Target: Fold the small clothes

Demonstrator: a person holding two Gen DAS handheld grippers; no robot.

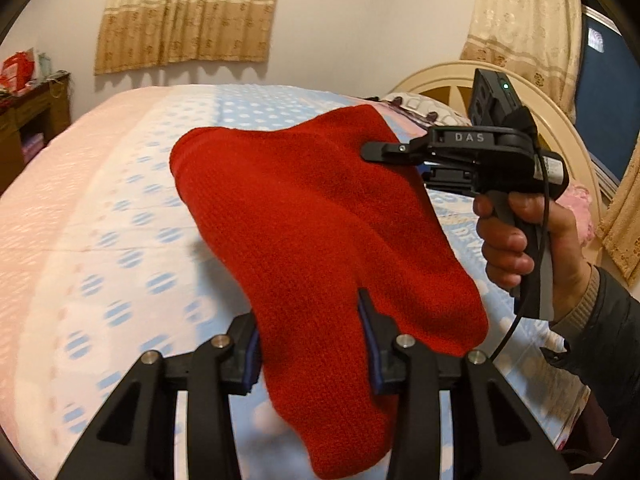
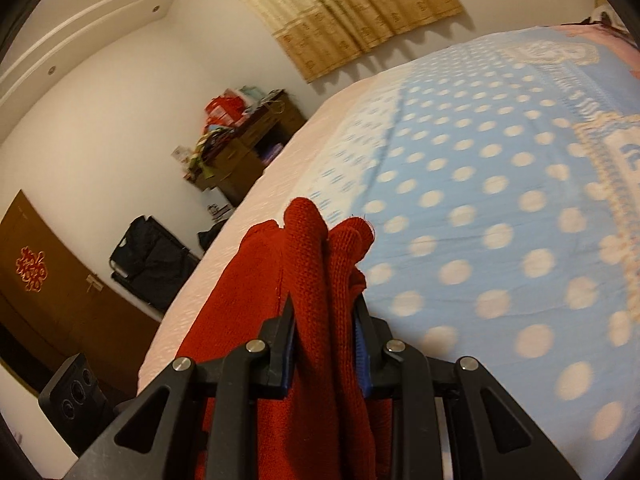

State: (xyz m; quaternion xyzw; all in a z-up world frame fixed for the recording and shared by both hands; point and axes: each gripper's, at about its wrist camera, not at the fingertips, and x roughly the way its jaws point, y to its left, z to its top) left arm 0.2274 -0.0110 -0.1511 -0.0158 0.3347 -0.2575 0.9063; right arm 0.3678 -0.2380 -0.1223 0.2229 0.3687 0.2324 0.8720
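A red knitted garment (image 1: pixel 304 232) hangs in the air above the bed, stretched between both grippers. My left gripper (image 1: pixel 312 332) is shut on its near edge, with cloth draping down between and below the fingers. My right gripper (image 1: pixel 372 151) shows in the left wrist view at the right, shut on the garment's far edge, held by a hand (image 1: pixel 516 240). In the right wrist view the right gripper (image 2: pixel 324 320) clamps bunched red cloth (image 2: pixel 316 264) between its blue pads, and folds stick out past the fingertips.
The bed (image 1: pixel 100 220) has a blue and pink spotted cover and a cream headboard (image 1: pixel 448 76). A wooden desk with clutter (image 2: pixel 244 136) stands by the wall, with a black bag (image 2: pixel 152 260) and a brown door (image 2: pixel 36 280) nearby. Beige curtains (image 1: pixel 188 12) hang behind.
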